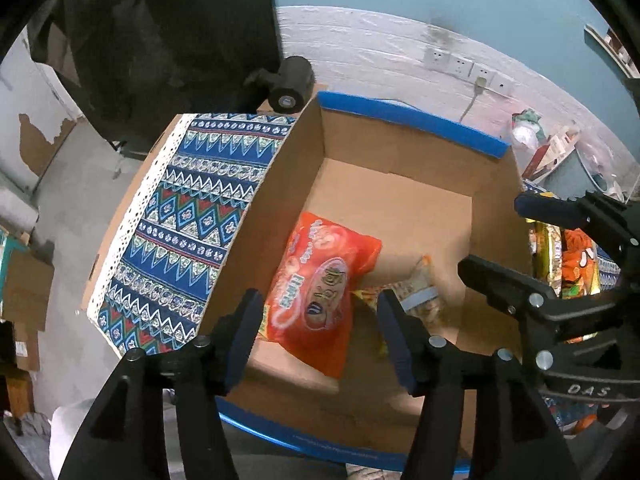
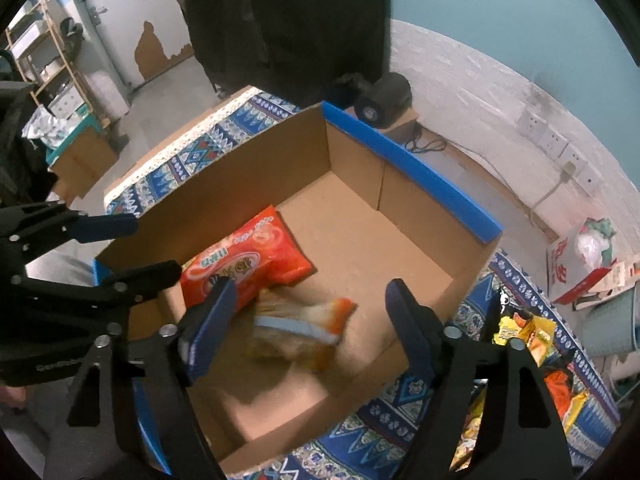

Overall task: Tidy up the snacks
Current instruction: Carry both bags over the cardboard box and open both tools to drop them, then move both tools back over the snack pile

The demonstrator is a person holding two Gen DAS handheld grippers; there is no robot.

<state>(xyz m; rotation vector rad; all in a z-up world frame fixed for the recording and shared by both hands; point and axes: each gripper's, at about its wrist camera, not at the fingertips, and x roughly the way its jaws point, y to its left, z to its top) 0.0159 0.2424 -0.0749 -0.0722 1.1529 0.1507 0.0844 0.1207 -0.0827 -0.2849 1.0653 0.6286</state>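
Observation:
An open cardboard box with blue rim edges [image 1: 400, 184] [image 2: 360, 168] stands on a patterned blue cloth. Inside lie an orange-red snack bag [image 1: 316, 296] [image 2: 248, 260] and a smaller clear-and-orange snack packet [image 1: 420, 296] [image 2: 296, 332], which is blurred in the right wrist view. My left gripper [image 1: 320, 340] is open and empty above the box's near edge. My right gripper [image 2: 308, 332] is open above the box, the blurred packet showing between its fingers. The right gripper also shows in the left wrist view [image 1: 520, 248].
More snack packets [image 2: 528, 332] [image 1: 568, 256] lie on the patterned cloth [image 1: 184, 216] to the right of the box. A black cylindrical device [image 1: 290, 84] sits behind the box. A red-and-white carton [image 2: 576, 268] and wall sockets [image 1: 468, 66] are at the far right.

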